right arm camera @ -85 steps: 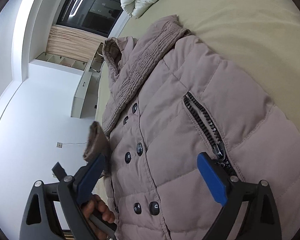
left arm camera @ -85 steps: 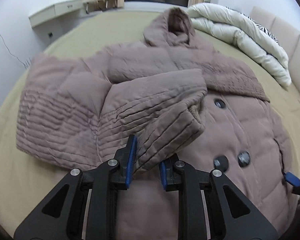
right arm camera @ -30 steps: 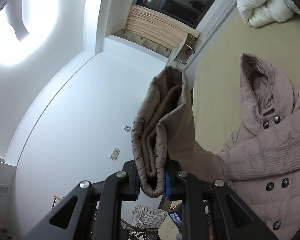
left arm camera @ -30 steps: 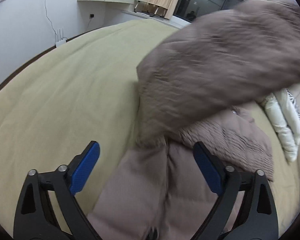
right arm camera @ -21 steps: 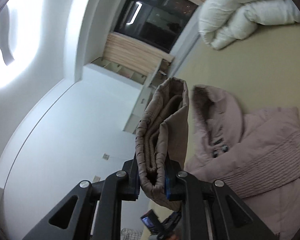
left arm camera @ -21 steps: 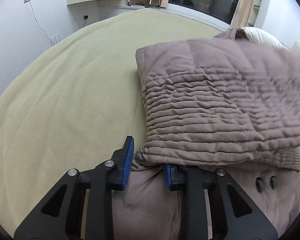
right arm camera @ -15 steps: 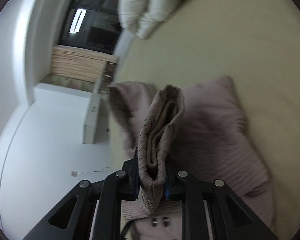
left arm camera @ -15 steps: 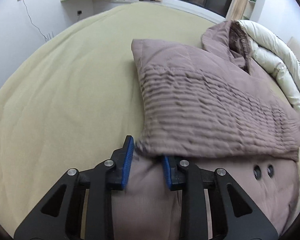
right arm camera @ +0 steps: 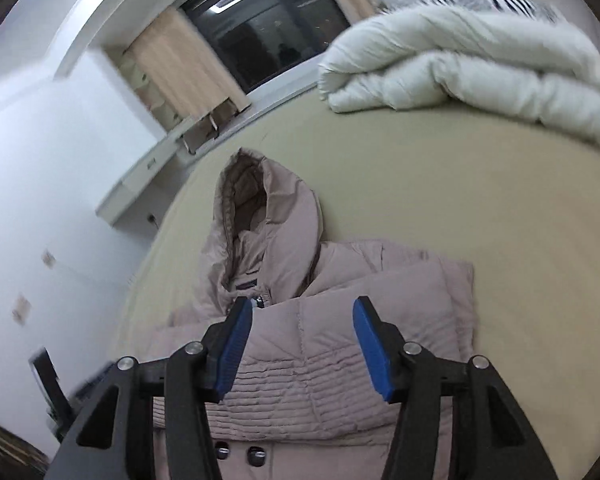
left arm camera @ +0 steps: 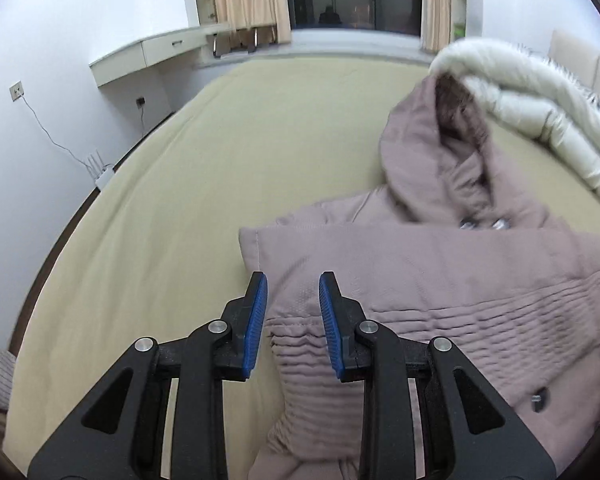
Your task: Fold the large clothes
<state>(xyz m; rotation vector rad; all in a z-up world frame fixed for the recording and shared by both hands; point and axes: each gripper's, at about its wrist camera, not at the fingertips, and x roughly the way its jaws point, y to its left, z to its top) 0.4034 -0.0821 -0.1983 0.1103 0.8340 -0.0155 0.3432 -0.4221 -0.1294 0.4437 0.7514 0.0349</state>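
Keep pinching the coat (left arm camera: pixel 440 280) with the left gripper (left arm camera: pixel 292 312), just closed on the ribbed fold. Pull the right gripper (right arm camera: pixel 300 340) straight back, fingers spread and just opened, with nothing caught between. Smooth the flap flat and line up its edges. Work in the middle of the bed (left arm camera: pixel 180 200), with the hood (left arm camera: pixel 420 152) toward the far edge, near the duvet (right arm camera: pixel 460 60).

Different from a moment ago: no more flap held up in the air by the right; now laid down across the front. No more wide-open left; now narrow on the fold.
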